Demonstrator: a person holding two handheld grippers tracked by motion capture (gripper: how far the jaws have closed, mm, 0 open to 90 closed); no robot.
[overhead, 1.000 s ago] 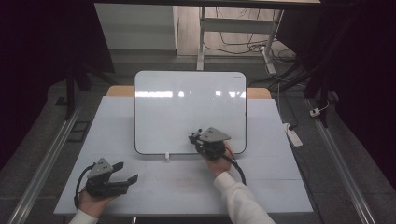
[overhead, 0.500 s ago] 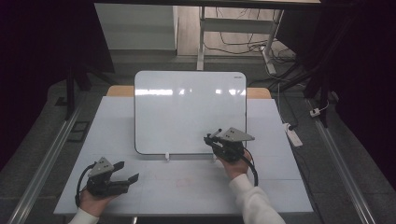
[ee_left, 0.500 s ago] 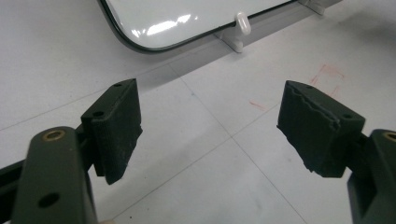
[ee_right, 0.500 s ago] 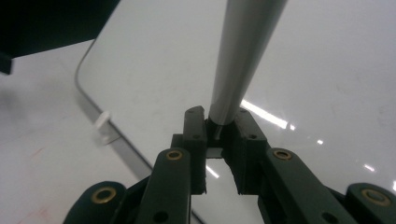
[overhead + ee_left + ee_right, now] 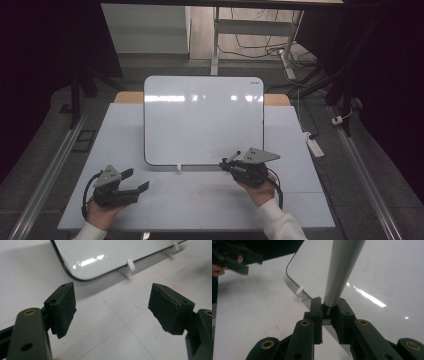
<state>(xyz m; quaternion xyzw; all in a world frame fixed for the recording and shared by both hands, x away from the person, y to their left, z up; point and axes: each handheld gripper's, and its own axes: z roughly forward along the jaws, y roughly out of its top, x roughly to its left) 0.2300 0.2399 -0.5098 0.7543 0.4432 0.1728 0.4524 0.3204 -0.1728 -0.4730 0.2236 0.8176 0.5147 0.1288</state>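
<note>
White surface (image 5: pixel 200 200), whiteboard (image 5: pixel 202 120) at centre frame: marker work in hand.
High view: right claw (image 5: pixel 231 163) pinches a marker (image 5: pixel 230 160) by the board's lower right; left gripper view: left claw (image 5: pixel 112 307) spread, idle; right gripper view: marker (image 5: pixel 342 270) upright, likely next tip to board.

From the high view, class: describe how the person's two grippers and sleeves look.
Both the left gripper and the right gripper are black, each topped by a grey three-cornered plate and trailing a black cable. Brass-coloured pivots show on the linkages. The sleeves are white.
</note>
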